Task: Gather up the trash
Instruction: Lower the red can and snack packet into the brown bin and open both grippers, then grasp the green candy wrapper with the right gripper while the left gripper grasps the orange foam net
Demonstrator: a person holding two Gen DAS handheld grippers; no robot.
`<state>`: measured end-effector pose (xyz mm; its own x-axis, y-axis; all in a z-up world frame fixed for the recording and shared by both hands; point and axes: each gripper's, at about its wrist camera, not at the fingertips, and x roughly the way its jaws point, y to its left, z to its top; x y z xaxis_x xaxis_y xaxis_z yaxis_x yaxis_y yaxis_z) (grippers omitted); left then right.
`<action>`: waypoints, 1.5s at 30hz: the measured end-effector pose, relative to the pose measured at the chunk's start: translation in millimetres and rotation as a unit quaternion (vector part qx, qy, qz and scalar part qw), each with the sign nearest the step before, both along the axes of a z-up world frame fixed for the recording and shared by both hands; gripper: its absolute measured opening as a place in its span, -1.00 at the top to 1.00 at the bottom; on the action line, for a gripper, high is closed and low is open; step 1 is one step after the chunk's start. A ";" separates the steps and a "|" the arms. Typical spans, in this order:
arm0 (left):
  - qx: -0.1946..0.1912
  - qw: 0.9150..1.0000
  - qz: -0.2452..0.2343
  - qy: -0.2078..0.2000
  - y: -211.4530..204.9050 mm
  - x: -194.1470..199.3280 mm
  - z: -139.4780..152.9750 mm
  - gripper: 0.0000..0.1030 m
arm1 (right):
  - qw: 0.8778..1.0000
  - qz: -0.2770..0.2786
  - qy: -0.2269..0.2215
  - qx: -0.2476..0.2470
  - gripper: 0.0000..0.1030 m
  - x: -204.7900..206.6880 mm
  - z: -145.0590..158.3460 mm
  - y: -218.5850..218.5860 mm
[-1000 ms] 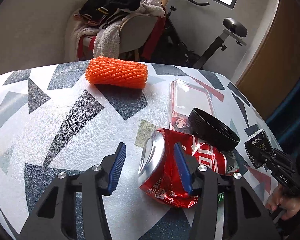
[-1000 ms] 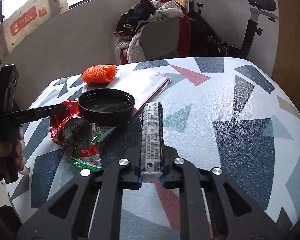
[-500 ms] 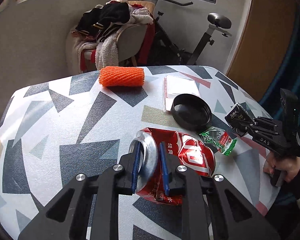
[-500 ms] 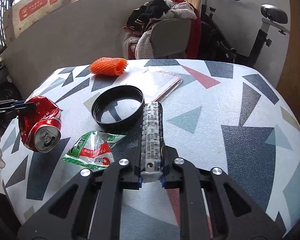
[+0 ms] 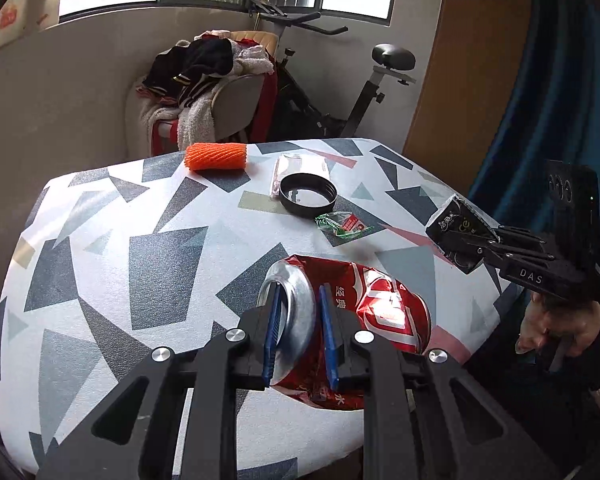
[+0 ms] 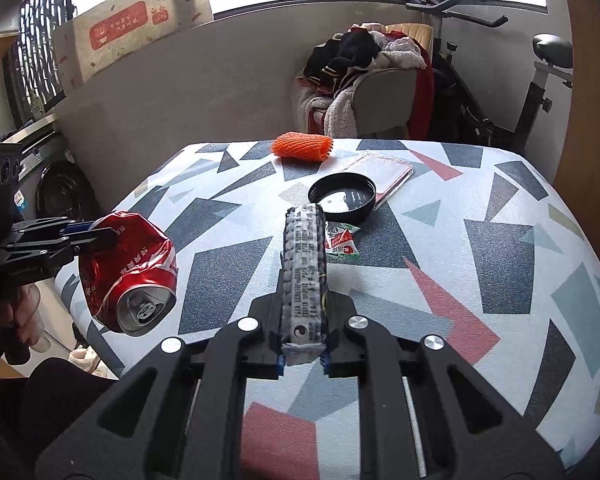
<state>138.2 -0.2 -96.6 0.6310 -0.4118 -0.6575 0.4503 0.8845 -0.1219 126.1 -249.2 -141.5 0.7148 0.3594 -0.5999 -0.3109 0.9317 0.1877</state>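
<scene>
Left gripper (image 5: pixel 298 330) pinches crushed red can (image 5: pixel 380 312), lifted off the table (image 5: pixel 100 248). Right gripper (image 6: pixel 302 354) pinches a printed wrapper (image 6: pixel 304 276) above it.

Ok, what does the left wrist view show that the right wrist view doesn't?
Only the left wrist view: the left gripper pads clamped across the crushed red can's top rim, and the right gripper from outside. Only the right wrist view: the can's opening, a washing machine, and the printed length of the black wrapper. Both: the table, orange foam net, black lid, green packet.
</scene>
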 end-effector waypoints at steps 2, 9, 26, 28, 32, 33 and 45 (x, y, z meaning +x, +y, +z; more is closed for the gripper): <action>0.000 1.000 -0.007 0.003 -2.0 -24.0 -5.5 0.63 | 1.000 -0.005 0.002 0.007 0.70 -24.3 0.0 -1.9; 0.011 0.999 -0.032 0.035 -13.1 -83.3 -38.0 0.63 | 0.999 -0.019 0.003 0.038 0.70 -89.1 -0.3 -8.3; -0.033 0.999 0.028 0.003 21.0 -134.4 -25.7 -0.78 | 0.997 -0.008 0.073 0.019 0.69 -134.6 -49.5 23.4; -0.028 0.999 0.041 -0.003 28.6 -136.8 -21.4 -0.83 | 0.996 -0.001 0.090 0.009 0.69 -135.0 -59.8 32.0; -0.029 0.998 0.058 -0.007 41.2 -136.6 -15.5 -0.86 | 0.994 0.021 0.110 -0.016 0.67 -134.7 -71.8 48.1; -0.029 0.998 0.063 -0.008 43.8 -135.6 -15.0 -0.87 | 0.993 0.026 0.112 -0.024 0.62 -134.9 -74.0 51.7; -0.024 0.996 0.089 0.003 55.3 -126.8 -27.6 -0.88 | 0.995 -0.016 0.094 -0.031 -0.86 -127.1 -72.0 41.6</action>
<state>11.4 55.1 -124.2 0.6937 -0.3248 -0.6429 0.2857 0.9434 -0.1683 -1.0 -207.6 -213.4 0.5978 0.2969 -0.7446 -0.2457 0.9520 0.1823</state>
